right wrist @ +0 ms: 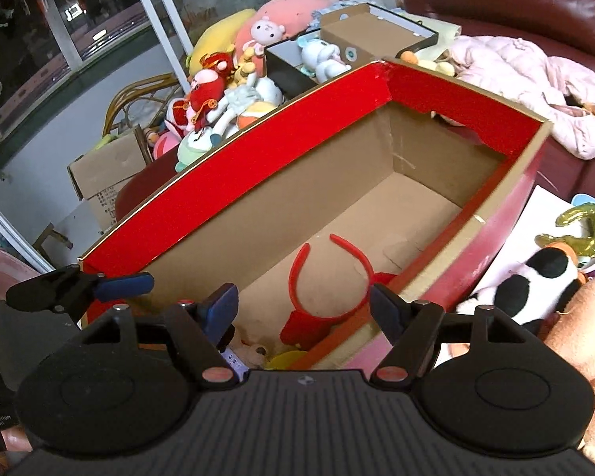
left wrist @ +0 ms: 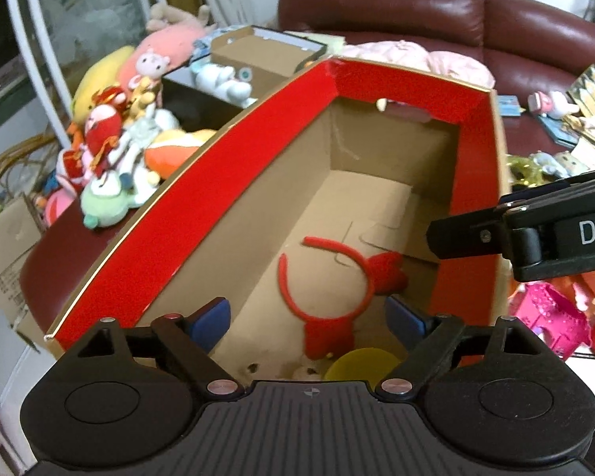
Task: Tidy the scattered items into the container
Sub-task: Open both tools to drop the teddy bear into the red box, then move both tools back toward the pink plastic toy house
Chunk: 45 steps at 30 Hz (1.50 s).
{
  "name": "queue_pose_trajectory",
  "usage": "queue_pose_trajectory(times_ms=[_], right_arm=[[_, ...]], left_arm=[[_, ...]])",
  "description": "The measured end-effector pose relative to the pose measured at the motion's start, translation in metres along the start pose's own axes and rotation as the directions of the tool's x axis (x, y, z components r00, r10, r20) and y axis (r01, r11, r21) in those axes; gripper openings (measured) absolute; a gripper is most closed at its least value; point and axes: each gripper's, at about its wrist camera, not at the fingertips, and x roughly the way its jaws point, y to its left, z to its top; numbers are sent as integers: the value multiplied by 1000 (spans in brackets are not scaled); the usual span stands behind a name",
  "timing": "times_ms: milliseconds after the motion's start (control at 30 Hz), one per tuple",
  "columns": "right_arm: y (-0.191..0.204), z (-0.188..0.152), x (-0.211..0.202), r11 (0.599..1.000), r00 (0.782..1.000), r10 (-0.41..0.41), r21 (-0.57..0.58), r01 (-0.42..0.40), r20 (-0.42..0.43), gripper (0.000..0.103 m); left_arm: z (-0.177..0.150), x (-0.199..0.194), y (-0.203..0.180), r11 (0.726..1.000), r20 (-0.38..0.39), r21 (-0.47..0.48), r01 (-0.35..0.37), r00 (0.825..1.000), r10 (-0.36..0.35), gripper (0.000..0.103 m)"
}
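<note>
Container: the long cardboard box with red inner rim [left wrist: 202,214] is standing open and is mostly bare inside.
Already inside: 1 red plush headband with bow [left wrist: 337,289] is lying on the floor of the box; a round yellow lid-like piece [left wrist: 361,363] is sitting at 6 o'clock from it.
Left gripper [left wrist: 309,319]: its blue-padded jaws are standing wide apart over the near end of the box, holding nothing.
Right gripper [right wrist: 303,311]: also spread wide and holding nothing, hovering above the right wall.
Still outside: the black-and-white plush toy [right wrist: 531,285] at 3 o'clock of the box.
Progress: I judge it early; most picking is remaining.
</note>
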Motion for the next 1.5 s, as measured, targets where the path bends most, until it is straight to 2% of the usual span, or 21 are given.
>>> queue_pose_trajectory(times_ms=[367, 633, 900, 1167, 1500], right_arm=[[-47, -8, -32, 995, 997, -62, 86, 58, 37, 77], [-98, -29, -56, 971, 987, -154, 193, 141, 55, 78], [-133, -65, -58, 936, 975, -222, 281, 214, -3, 78], [-165, -96, -55, 890, 958, -277, 353, 287, -79, 78], [-181, -122, -54, 864, 954, -268, 405, 299, -133, 78]], left_arm=[[14, -14, -54, 994, 51, 96, 45, 997, -50, 94], [16, -26, -105, 968, 96, 232, 91, 989, -116, 95], [10, -22, -146, 939, 73, 317, 129, 984, -160, 95], [-2, -4, -171, 917, -2, 360, 172, 983, -184, 95], [-10, 5, -187, 902, -42, 386, 194, 980, -193, 95]])
